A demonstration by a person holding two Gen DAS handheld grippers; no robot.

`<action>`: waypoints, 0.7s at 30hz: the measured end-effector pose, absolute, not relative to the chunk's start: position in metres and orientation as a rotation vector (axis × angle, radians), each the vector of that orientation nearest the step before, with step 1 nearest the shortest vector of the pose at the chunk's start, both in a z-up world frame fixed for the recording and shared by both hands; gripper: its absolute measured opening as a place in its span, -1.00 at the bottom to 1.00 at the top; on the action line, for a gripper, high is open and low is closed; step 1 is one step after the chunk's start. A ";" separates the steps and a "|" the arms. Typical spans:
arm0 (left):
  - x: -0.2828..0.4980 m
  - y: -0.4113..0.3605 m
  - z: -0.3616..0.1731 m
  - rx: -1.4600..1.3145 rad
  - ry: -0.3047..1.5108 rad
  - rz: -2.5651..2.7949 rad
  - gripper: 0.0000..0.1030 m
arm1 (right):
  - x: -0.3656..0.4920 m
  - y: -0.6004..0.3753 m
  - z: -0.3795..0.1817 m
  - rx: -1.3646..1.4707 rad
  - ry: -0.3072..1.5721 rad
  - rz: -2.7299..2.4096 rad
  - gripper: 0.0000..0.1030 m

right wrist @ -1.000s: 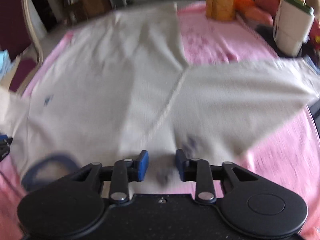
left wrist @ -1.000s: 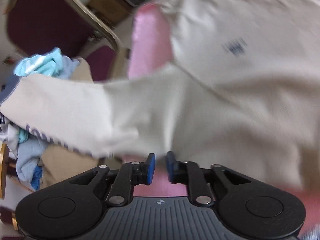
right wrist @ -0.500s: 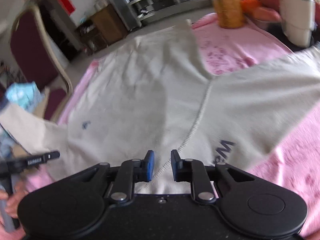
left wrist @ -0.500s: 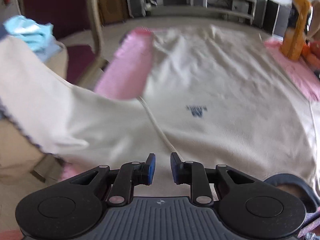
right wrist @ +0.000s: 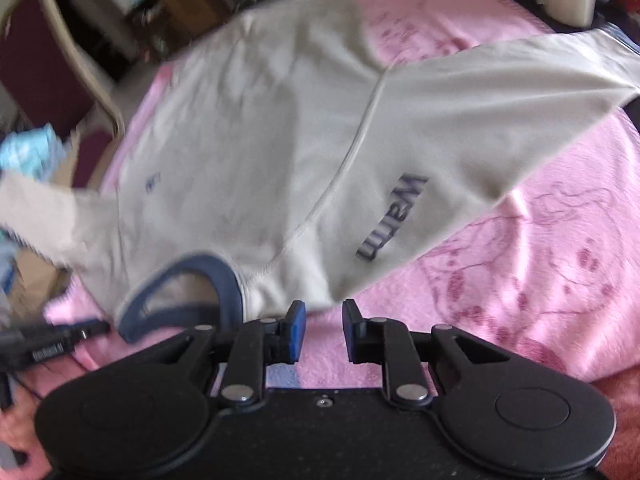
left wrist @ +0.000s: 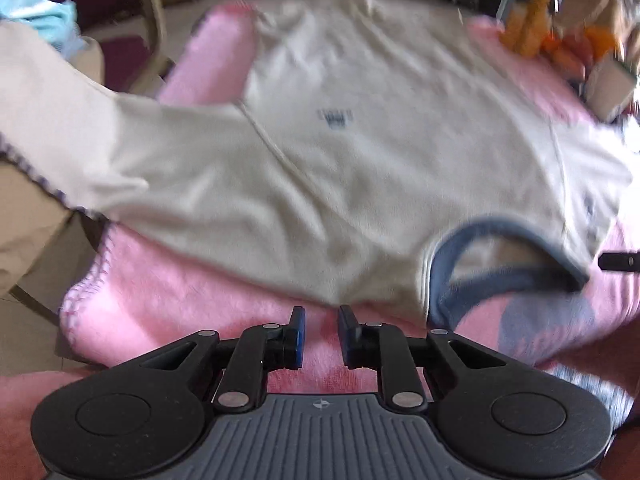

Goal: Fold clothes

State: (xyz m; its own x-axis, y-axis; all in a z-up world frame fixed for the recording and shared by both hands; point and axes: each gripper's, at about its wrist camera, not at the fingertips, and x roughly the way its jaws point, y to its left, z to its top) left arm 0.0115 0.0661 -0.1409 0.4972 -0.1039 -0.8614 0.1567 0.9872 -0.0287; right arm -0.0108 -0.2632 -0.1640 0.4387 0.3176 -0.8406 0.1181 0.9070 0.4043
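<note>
I have the shirt (left wrist: 360, 152) spread face up on the pink blanket (left wrist: 192, 312) that covers the surface, collar (left wrist: 504, 264) toward me and hem at the far end. As far as I can judge, that is all that is done: the body lies fairly flat, with a few soft wrinkles near the shoulder, and no fold is made yet.

Both sleeves are out to the sides. The one on my left (left wrist: 68, 136) runs past the blanket's edge and hangs off the surface toward the chair (right wrist: 48, 56) and the pile of blue clothes (left wrist: 44, 12). The other sleeve (right wrist: 520, 92) lies on the blanket, reaching toward the clutter at the far right corner.

My left gripper (left wrist: 319, 332) is parted and grasping nothing; it sits over the blanket just short of the shirt's near edge, beside the collar. My right gripper (right wrist: 323, 330) is likewise released and empty, just short of the shoulder near the printed word (right wrist: 394, 216).

Left to do, I reckon: bring each sleeve in over the body, then fold the body itself.
</note>
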 end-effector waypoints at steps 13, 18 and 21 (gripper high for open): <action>0.030 0.055 -0.149 0.012 1.049 -0.119 -0.65 | -0.010 -0.285 -0.189 0.919 1.185 0.216 -0.32; 0.030 0.060 -0.157 0.026 1.083 -0.100 -0.64 | -0.006 -0.273 -0.198 0.953 1.194 0.220 -0.42; 0.029 0.065 -0.158 0.030 1.084 -0.102 -0.62 | -0.008 -0.266 -0.186 0.888 1.152 0.238 -0.87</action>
